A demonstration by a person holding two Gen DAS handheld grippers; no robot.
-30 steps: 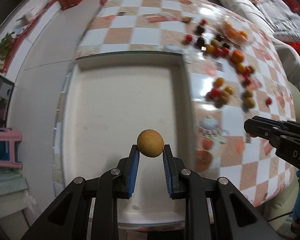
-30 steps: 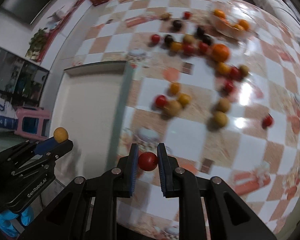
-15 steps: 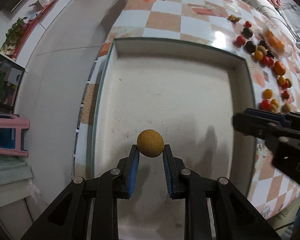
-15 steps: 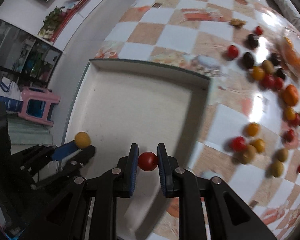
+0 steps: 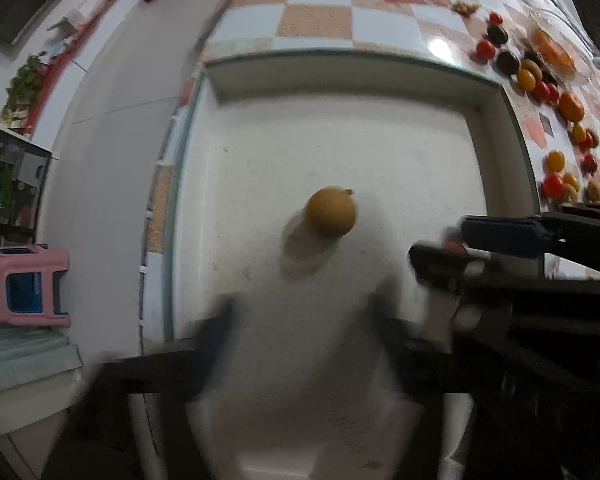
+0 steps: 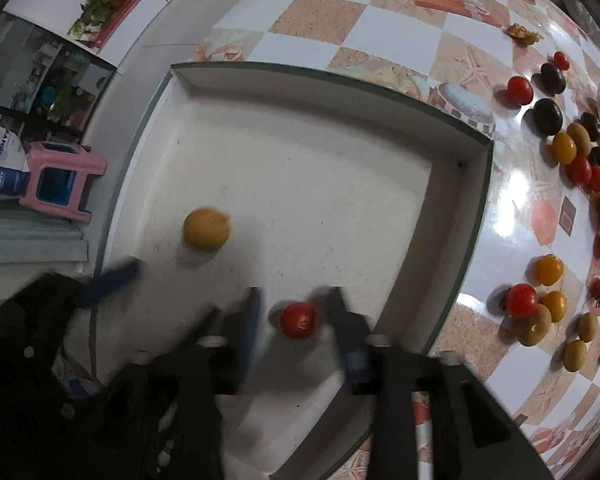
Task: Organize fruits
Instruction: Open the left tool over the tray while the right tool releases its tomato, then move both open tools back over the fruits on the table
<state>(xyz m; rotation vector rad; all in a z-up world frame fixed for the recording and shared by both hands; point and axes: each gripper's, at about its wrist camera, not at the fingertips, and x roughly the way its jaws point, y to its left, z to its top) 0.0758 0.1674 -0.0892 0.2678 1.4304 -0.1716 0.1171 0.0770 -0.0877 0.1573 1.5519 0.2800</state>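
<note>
Right wrist view — both tongs (image 6: 296, 320) spread wide, round red tomato (image 6: 298, 320) and tan-yellow fruit (image 6: 206, 228) loose in the white tray (image 6: 332, 76).

No text is legible in either view

Light: dim, overhead | Glare: tabletop (image 6: 516, 184) | Blur: left gripper (image 5: 300, 344), right gripper (image 6: 296, 320) | Edges: fisheye-warped, vignetted

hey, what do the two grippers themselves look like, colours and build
Both are black plastic frames with two straight fingers. The right gripper has blue pads and silver screws. The left gripper is motion-blurred; its blue pad shows in the right wrist view.
</note>
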